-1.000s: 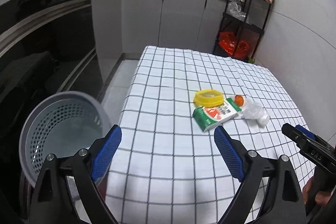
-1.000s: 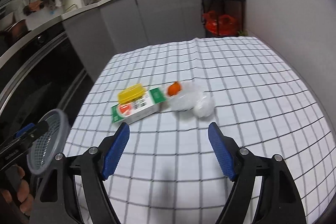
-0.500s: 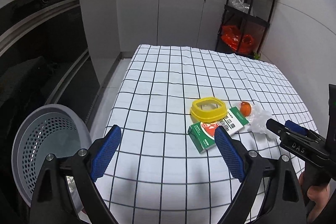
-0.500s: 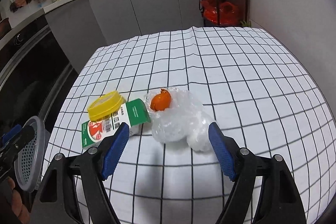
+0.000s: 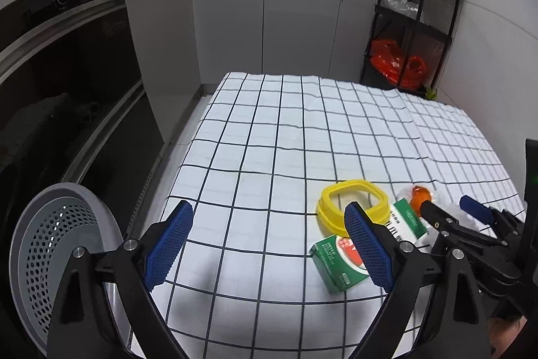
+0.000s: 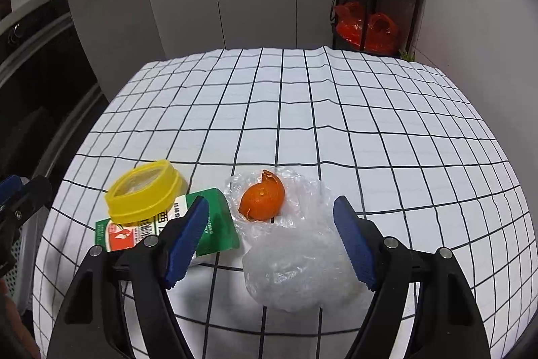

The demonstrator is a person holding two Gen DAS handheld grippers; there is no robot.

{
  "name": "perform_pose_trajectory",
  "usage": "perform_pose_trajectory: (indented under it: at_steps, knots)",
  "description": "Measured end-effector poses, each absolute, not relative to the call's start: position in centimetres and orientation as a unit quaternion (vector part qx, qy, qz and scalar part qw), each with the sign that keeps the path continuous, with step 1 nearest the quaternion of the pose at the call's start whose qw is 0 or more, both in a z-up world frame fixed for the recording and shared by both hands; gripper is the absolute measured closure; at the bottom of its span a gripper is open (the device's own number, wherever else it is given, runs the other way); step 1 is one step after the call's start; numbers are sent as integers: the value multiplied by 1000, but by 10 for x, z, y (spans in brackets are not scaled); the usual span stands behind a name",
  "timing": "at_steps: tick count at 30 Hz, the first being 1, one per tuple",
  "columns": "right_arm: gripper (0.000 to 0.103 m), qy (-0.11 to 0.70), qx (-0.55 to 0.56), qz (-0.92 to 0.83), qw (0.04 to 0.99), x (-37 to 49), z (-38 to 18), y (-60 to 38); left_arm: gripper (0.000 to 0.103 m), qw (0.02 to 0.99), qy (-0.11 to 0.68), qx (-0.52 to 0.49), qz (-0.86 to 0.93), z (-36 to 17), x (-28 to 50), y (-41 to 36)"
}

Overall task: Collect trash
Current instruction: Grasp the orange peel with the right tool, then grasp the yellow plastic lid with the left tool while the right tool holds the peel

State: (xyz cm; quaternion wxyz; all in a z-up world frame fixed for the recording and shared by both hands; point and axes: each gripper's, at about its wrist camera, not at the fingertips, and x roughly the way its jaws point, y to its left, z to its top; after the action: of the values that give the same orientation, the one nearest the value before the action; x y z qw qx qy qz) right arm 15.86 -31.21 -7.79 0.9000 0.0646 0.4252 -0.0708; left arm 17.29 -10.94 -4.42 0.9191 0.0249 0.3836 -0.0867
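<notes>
The right gripper (image 6: 270, 241) is held with fingers apart over the crumpled plastic bag (image 6: 296, 261) near the table's (image 6: 302, 110) front edge. The film should be pinched centrally, avoiding the orange peel (image 6: 262, 197). The left gripper (image 5: 265, 248) is likewise spread, empty.

A creased checked cloth (image 6: 302, 110) covers the table; the crinkled clear plastic bag (image 6: 296, 268) looks glossy, the yellow plastic lid (image 6: 144, 190) smooth, the perforated grey plastic basket (image 5: 43, 254) matt.

A green carton (image 6: 168, 229) lay flat, a yellow lid (image 6: 146, 190) on it, beside crumpled plastic (image 6: 296, 264) holding orange peel (image 6: 262, 195).
</notes>
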Motion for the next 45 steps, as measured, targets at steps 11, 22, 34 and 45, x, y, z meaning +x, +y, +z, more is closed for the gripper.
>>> perform_pose_trajectory:
  at_steps: [11, 22, 34, 45]
  knots:
    - [38, 439, 64, -75, 893, 173, -92, -320, 14, 915, 392, 19, -92, -51, 180, -109]
    - [67, 447, 32, -74, 891, 177, -97, -309, 14, 915, 392, 22, -93, -53, 179, -116]
    - [80, 431, 100, -40, 896, 164, -81, -326, 14, 914, 391, 28, -101, -55, 177, -119]
    - [80, 390, 143, -29, 909, 146, -51, -339, 14, 907, 401, 25, -123, -59, 177, -136]
